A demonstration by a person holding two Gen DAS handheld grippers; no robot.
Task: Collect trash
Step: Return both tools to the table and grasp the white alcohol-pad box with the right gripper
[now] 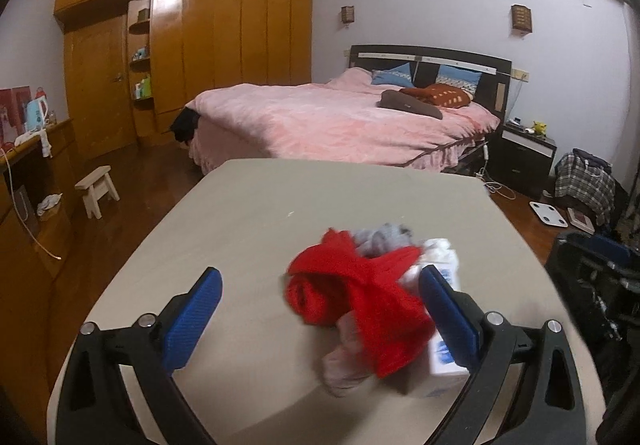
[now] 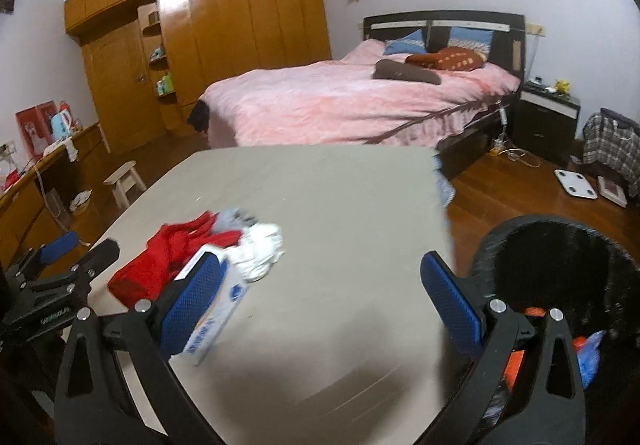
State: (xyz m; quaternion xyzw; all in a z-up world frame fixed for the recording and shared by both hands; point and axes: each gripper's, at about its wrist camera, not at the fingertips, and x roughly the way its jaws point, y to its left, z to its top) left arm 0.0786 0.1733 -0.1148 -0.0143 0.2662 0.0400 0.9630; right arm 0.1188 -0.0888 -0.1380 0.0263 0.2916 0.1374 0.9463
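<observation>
A pile lies on the beige table [image 1: 248,213]: a red cloth [image 1: 360,301], a grey cloth [image 1: 384,239], a pink cloth [image 1: 348,365] and a white box with blue print [image 1: 444,361]. My left gripper [image 1: 320,309] is open, low over the table, with the pile between its fingers toward the right one. In the right wrist view the red cloth [image 2: 160,265], the white box [image 2: 216,313] and a white crumpled wad [image 2: 260,251] lie left of my open, empty right gripper [image 2: 320,305]. The left gripper [image 2: 80,249] shows at the far left.
A black bin [image 2: 560,269] stands on the floor right of the table [image 2: 340,205], with orange and blue scraps inside. A pink bed [image 1: 340,117], a wooden wardrobe [image 1: 200,45], a small stool [image 1: 96,189] and a scale [image 2: 576,183] lie beyond.
</observation>
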